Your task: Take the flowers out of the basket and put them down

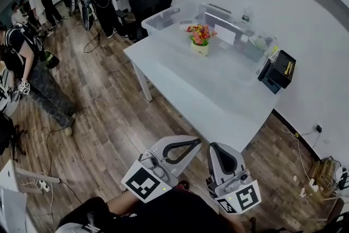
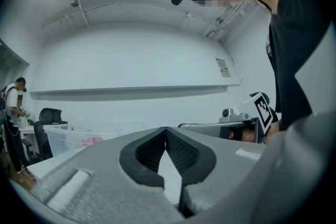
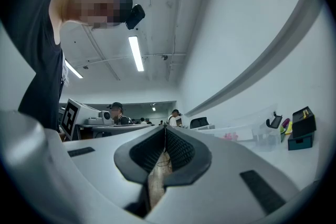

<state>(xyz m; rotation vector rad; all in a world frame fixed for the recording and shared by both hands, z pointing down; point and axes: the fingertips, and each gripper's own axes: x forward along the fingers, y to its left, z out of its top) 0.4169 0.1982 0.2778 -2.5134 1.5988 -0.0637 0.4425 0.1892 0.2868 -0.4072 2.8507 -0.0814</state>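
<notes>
Stage: approach, before any grasp. Nothing lifted yet. Flowers (image 1: 199, 34) upright in the basket (image 1: 200, 49), on the far part of the white table (image 1: 218, 101), near a clear plastic bin (image 1: 163, 19).

Left gripper (image 1: 197, 141): clenched, pads meeting at the tips, nothing between them. Right gripper (image 1: 216, 145): clenched likewise and empty, only floor showing through the gap behind the pads.

Both held low at the near edge of the table, side by side. Well apart from the flowers, with the whole tabletop between.

Next move, as judged: carry 1 gripper across the table, spread its jaws before arrival, close on the stems above the basket rim. 2nd gripper likely needed to steady the basket, probably light enough to rise with the stems. Bare tabletop beside the basket available for setting down.
</notes>
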